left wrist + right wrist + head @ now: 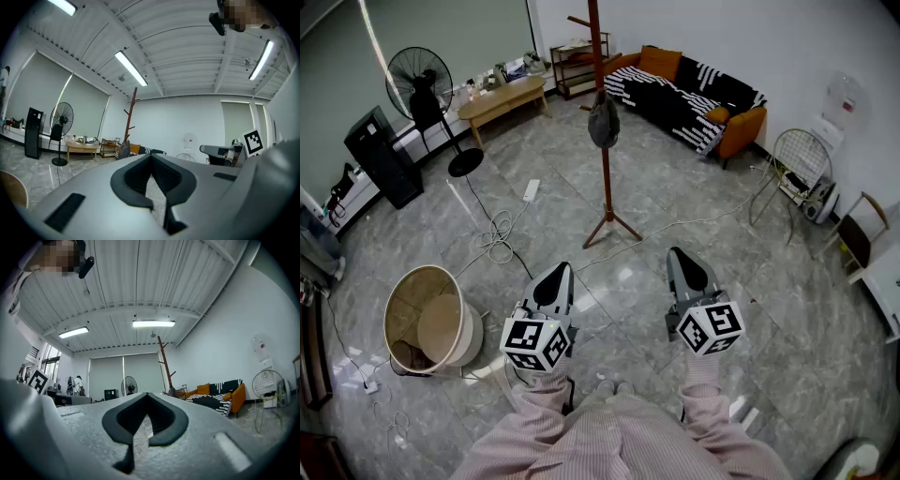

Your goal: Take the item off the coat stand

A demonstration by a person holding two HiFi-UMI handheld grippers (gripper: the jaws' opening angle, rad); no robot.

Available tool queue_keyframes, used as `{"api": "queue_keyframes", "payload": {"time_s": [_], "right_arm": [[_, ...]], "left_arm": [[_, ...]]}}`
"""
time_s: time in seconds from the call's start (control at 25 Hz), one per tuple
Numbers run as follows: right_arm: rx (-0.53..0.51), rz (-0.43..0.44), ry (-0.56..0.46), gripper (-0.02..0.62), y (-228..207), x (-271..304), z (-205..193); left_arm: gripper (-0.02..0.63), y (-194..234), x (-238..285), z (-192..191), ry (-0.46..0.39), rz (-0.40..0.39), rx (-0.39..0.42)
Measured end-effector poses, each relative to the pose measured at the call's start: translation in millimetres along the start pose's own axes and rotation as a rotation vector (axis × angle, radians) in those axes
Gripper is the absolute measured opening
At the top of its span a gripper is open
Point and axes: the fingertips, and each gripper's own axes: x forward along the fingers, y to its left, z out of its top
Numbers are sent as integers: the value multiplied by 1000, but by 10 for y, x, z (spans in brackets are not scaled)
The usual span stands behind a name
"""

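A brown wooden coat stand [603, 131] rises from the grey tiled floor in the middle of the room. A dark grey cap [603, 122] hangs from one of its pegs. The stand also shows far off in the left gripper view as coat stand [131, 123] and in the right gripper view as coat stand [165, 363]. My left gripper [556, 273] and right gripper [682, 257] are held low in front of me, well short of the stand. Both are shut with nothing between the jaws.
A round woven basket [431, 319] stands at my left. A power strip [531, 190] and loose cables [497, 234] lie on the floor left of the stand. A standing fan [427, 94], low table [502, 98], sofa [694, 98] and wire chair [797, 169] line the room's far side.
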Motion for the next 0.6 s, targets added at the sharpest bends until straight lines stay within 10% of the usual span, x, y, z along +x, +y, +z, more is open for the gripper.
{"api": "queue_keyframes", "payload": {"time_s": [0.6], "right_arm": [[15,-4,-18,5,-202,-139,23]], "left_arm": [[2,-223,127,-26,-3,-28,-3]]}}
